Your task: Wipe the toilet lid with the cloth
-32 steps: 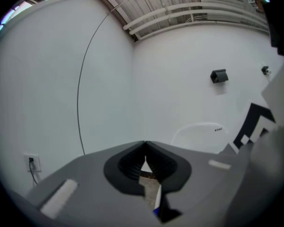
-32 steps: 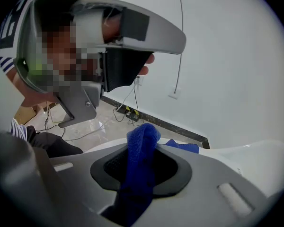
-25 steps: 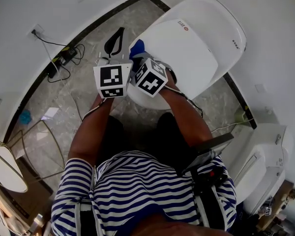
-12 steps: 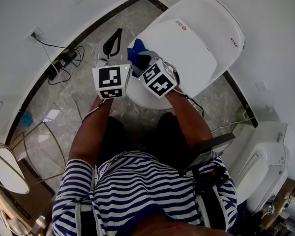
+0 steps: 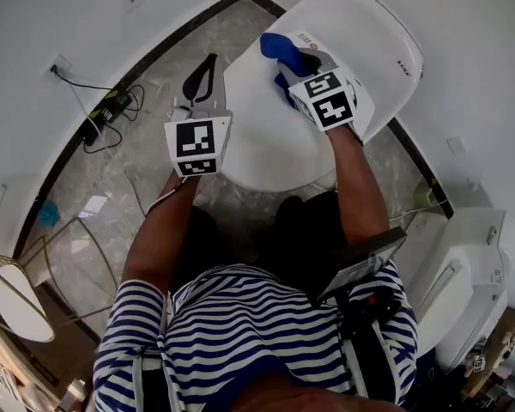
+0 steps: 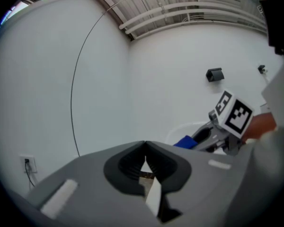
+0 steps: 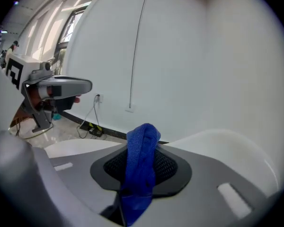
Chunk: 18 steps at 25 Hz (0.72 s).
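The white toilet lid [image 5: 270,136] lies closed in the middle of the head view. My right gripper [image 5: 293,61] is over the lid's far part, shut on a blue cloth [image 5: 277,46] that bunches out past its tips. In the right gripper view the blue cloth [image 7: 141,162] stands pinched between the dark pads. My left gripper [image 5: 208,65] hangs over the floor just left of the lid, jaws together, holding nothing. From the left gripper view the jaws meet at their tips [image 6: 144,144], and the right gripper [image 6: 215,134] with the cloth [image 6: 185,141] shows beyond.
A power strip with cables [image 5: 110,106] lies on the marble floor by the curved wall, under an outlet [image 5: 59,63]. A second white fixture [image 5: 463,273] stands at the right. A wire-frame round table [image 5: 17,303] is at the lower left.
My right gripper has carried the blue cloth from the lid's near left part up and rightward to its far part. The left gripper has barely moved.
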{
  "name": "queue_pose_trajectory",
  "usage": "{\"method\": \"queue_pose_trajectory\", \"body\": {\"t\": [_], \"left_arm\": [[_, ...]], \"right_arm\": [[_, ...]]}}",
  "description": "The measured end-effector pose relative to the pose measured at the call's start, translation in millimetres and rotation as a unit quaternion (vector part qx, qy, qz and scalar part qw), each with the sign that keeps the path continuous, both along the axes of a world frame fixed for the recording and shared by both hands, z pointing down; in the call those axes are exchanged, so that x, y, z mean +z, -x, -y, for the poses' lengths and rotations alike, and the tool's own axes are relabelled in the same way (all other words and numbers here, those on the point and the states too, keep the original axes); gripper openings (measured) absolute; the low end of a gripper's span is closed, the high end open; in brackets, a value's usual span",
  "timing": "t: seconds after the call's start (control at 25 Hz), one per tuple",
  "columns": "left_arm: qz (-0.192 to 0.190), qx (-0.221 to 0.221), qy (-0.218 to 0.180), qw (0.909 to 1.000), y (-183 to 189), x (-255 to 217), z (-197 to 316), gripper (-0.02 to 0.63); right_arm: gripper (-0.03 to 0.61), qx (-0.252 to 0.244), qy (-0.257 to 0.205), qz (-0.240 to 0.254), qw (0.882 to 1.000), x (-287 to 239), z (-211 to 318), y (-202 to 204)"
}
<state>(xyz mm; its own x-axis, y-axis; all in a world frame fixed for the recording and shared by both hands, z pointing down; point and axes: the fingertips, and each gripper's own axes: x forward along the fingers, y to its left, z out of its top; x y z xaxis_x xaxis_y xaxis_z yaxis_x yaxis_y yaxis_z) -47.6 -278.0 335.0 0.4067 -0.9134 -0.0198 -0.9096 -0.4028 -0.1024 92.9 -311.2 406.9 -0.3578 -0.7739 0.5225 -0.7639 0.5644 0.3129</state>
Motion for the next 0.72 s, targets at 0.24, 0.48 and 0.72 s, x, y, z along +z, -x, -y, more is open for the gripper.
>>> {"method": "queue_pose_trajectory", "body": {"t": [0.24, 0.48, 0.72], "left_arm": [[0.007, 0.001, 0.0, 1.0, -9.1, 1.4, 2.4, 0.002], [0.01, -0.001, 0.002, 0.9999, -12.9, 4.5, 4.6, 0.002], [0.015, -0.004, 0.005, 0.9999, -13.1, 8.9, 8.3, 0.002]], "right_arm": [[0.112, 0.061, -0.018, -0.034, 0.997, -20.5, 33.9, -78.4], [0.112, 0.086, 0.01, -0.073, 0.994, 3.1, 52.0, -119.5], [0.112, 0.085, 0.051, -0.09, 0.991, 41.0, 65.7, -129.1]]}}
